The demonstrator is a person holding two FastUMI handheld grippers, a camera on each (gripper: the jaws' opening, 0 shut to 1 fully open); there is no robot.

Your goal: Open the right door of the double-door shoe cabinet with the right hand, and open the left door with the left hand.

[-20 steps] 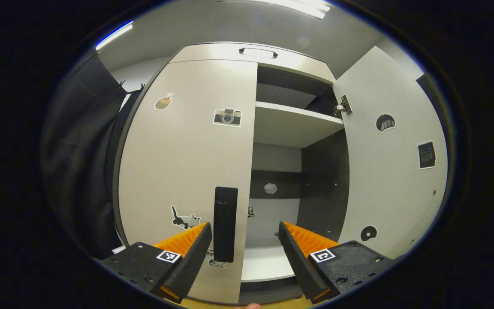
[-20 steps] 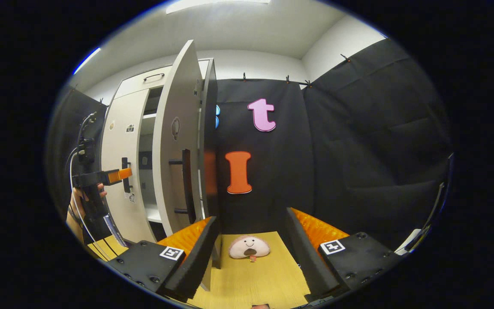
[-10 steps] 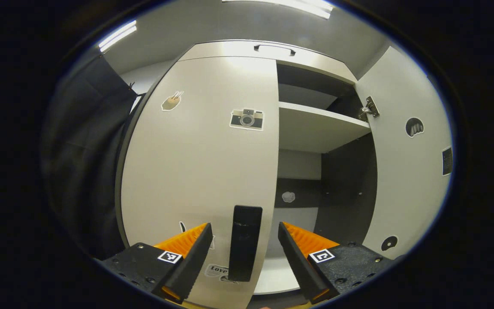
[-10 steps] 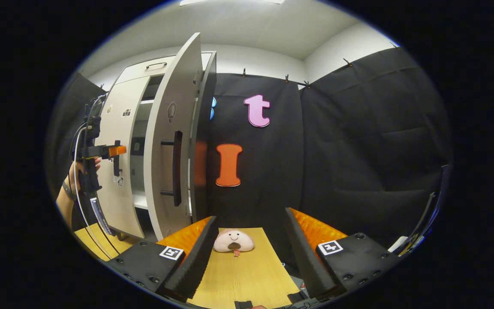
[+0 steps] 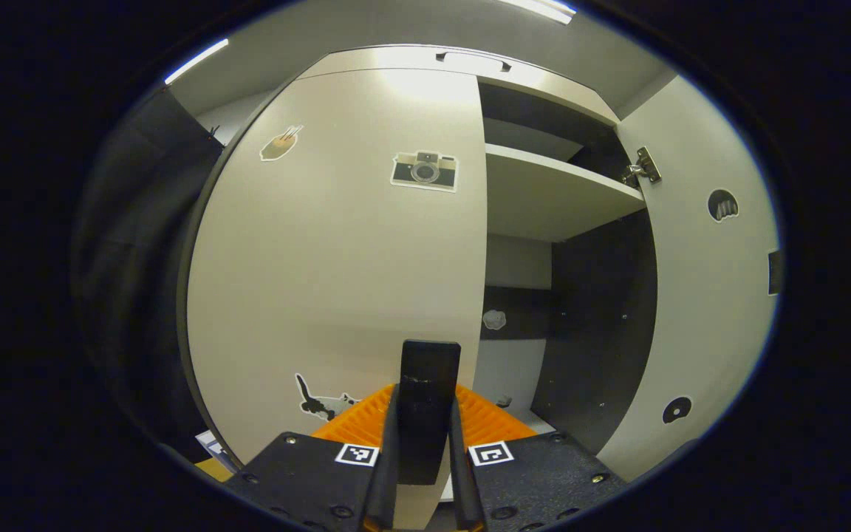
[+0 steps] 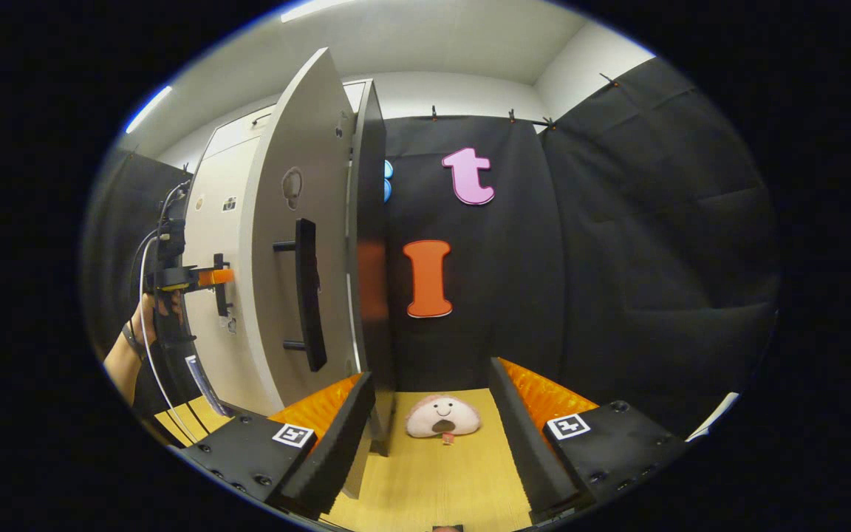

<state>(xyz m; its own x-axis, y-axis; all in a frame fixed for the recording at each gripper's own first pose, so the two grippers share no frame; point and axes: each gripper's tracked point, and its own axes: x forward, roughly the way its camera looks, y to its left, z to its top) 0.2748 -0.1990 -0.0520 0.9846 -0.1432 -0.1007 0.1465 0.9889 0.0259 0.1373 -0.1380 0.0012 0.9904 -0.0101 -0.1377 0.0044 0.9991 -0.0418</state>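
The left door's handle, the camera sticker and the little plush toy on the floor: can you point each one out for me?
left door's handle (image 5: 430, 369): left gripper view, its upper end above the fingers.
camera sticker (image 5: 424, 171): left gripper view, on its lens.
plush toy (image 6: 442, 415): right gripper view, middle of its face.

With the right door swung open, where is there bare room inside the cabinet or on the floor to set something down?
Free: the upper shelf between the left door and the right door, and the wooden floor in front of the plush toy. Crowded: the left handle, clamped by the left gripper.
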